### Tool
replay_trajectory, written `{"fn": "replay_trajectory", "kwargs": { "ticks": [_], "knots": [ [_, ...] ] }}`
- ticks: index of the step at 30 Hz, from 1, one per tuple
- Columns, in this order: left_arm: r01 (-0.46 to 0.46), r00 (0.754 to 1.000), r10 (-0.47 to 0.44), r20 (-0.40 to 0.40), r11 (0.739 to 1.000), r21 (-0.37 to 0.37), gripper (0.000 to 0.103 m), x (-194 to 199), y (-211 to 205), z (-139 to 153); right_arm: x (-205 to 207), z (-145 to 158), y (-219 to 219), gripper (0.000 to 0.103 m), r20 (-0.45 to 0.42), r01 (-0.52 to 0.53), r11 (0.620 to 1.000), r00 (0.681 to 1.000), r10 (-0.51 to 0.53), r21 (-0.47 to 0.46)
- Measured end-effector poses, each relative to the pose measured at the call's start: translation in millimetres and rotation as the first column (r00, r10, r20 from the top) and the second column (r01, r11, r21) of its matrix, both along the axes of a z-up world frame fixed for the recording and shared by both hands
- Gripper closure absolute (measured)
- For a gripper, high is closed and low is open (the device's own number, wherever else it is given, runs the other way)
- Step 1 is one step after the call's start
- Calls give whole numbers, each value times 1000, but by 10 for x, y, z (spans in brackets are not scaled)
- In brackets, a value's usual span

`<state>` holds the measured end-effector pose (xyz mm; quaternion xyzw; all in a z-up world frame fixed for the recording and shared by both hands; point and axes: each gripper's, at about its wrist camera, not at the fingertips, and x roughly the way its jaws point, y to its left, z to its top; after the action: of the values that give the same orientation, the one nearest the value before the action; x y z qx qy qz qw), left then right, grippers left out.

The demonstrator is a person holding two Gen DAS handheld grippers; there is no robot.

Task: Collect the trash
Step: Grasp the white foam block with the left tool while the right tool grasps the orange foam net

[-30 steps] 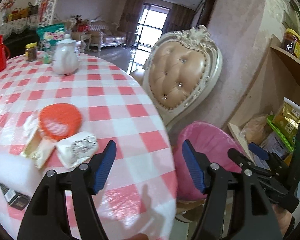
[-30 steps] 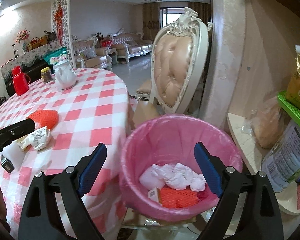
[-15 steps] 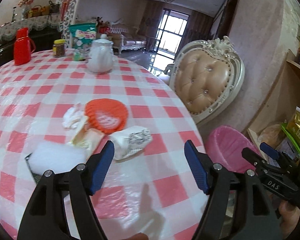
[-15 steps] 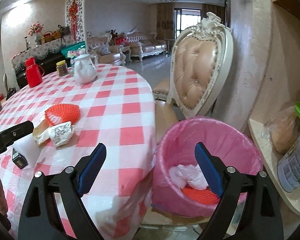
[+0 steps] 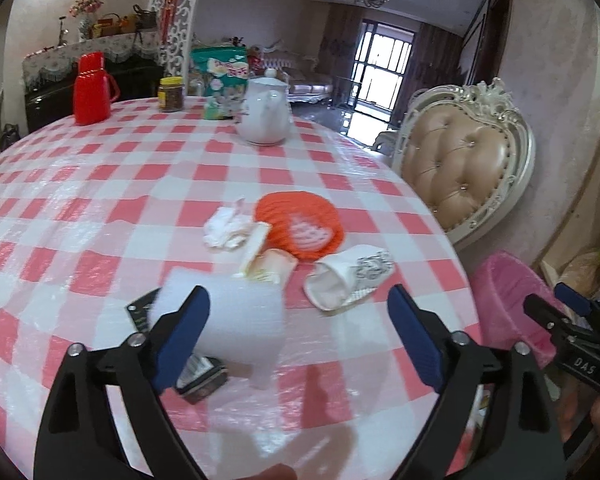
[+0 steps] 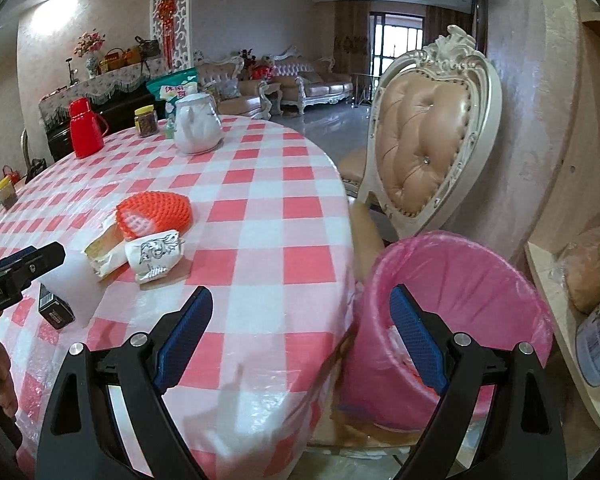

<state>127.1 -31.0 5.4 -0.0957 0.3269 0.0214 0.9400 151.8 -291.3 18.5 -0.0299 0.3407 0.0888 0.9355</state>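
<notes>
On the red-checked table (image 5: pixel 100 200) lies a heap of trash: an orange foam net (image 5: pixel 300 228), a crumpled tissue (image 5: pixel 224 228), a cream wrapper (image 5: pixel 260 260), a crushed paper cup (image 5: pixel 352 276), a white foam sheet (image 5: pixel 228 320) and a small black box (image 5: pixel 200 376). My left gripper (image 5: pixel 298 312) hovers just in front of the heap. Its jaws are opening and hold nothing; the left pad overlaps the foam sheet. My right gripper (image 6: pixel 300 308) is open and empty, straddling the table edge and the pink-lined bin (image 6: pixel 460 280). The net (image 6: pixel 156 212) and cup (image 6: pixel 156 256) lie to its left.
A white teapot (image 5: pixel 266 116), red thermos (image 5: pixel 90 88), jar (image 5: pixel 171 94) and green bag (image 5: pixel 224 76) stand at the table's far side. A padded chair (image 5: pixel 464 160) stands beyond the bin. A shelf with packaged goods (image 6: pixel 588 272) is at the right.
My left gripper swung left from the bin side to over the trash heap, and its jaws widened. The right gripper drifted left from above the bin toward the table edge.
</notes>
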Motion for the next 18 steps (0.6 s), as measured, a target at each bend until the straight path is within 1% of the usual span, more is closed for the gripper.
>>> {"fn": "replay_trajectory", "kwargs": {
  "ticks": [3,11,16,18],
  "knots": [
    [-13,1000,14,-8,1000,22,5,-2,57,-44,7,-18,49,18,-5,-9,1000,1000,9,0],
    [-42,997,48,-56,993,106,5,52,136,-202,42,-91,127,18,-25,-25,1000,999,25,2],
    [-45,994,58,-88,989,144,5,102,159,-301,68,-133,136,18,-37,-29,1000,999,30,6],
    [-51,993,69,-94,983,176,5,123,146,-329,77,-154,146,18,-42,-32,999,999,32,6]
  ]
}}
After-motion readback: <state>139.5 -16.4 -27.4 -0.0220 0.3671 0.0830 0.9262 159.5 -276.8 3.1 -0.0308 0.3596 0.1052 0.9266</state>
